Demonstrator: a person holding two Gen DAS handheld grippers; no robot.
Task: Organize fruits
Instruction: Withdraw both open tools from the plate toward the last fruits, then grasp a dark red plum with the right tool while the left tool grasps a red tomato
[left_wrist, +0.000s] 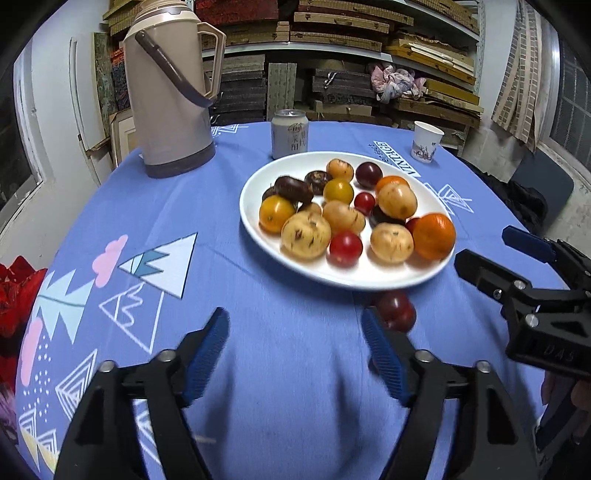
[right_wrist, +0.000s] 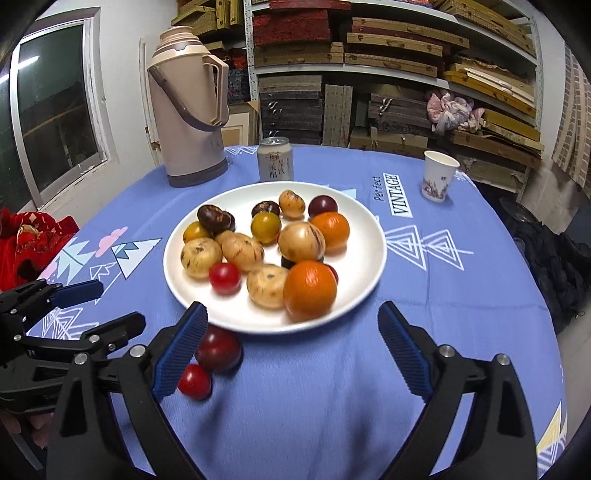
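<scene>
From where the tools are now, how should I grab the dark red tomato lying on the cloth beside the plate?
Grip the dark red tomato across its widest middle, coming from above. It is round and smooth, with the plate rim just behind it and a small red tomato close in front.

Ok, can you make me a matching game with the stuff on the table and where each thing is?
Things:
1. thermos
2. paper cup
3. dark red tomato
4. orange

Places:
A. on the white plate
B. on the cloth just in front of the plate
C. back left of the table
D. back right of the table

Pairs: 1-C, 2-D, 3-B, 4-A
</scene>
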